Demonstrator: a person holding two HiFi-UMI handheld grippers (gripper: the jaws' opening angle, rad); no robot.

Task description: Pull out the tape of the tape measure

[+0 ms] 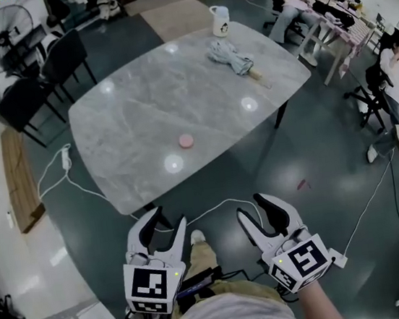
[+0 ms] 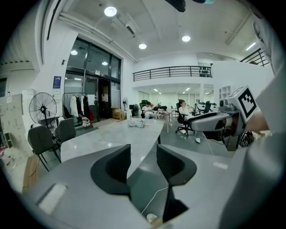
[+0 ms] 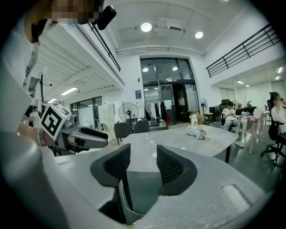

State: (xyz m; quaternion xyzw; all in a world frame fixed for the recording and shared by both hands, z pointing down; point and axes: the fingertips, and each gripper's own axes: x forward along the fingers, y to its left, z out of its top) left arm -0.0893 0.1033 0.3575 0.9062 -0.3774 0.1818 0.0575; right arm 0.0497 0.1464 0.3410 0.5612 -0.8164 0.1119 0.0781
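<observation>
A small round pink tape measure (image 1: 185,141) lies on the grey marble table (image 1: 127,106), toward its near edge. Both grippers hang low in front of the person's body, short of the table and well apart from the tape measure. My left gripper (image 1: 167,223) stands open with nothing between its jaws; in the left gripper view (image 2: 143,157) only the table and floor show through the gap. My right gripper (image 1: 255,209) is likewise open and empty (image 3: 143,157). The tape measure does not show plainly in either gripper view.
At the table's far end stand a white mug (image 1: 220,21) and a bundled grey cloth (image 1: 231,57). Black chairs (image 1: 62,60) and a fan (image 1: 3,39) stand at the left. A white cable (image 1: 71,181) trails over the floor. People sit at desks on the right.
</observation>
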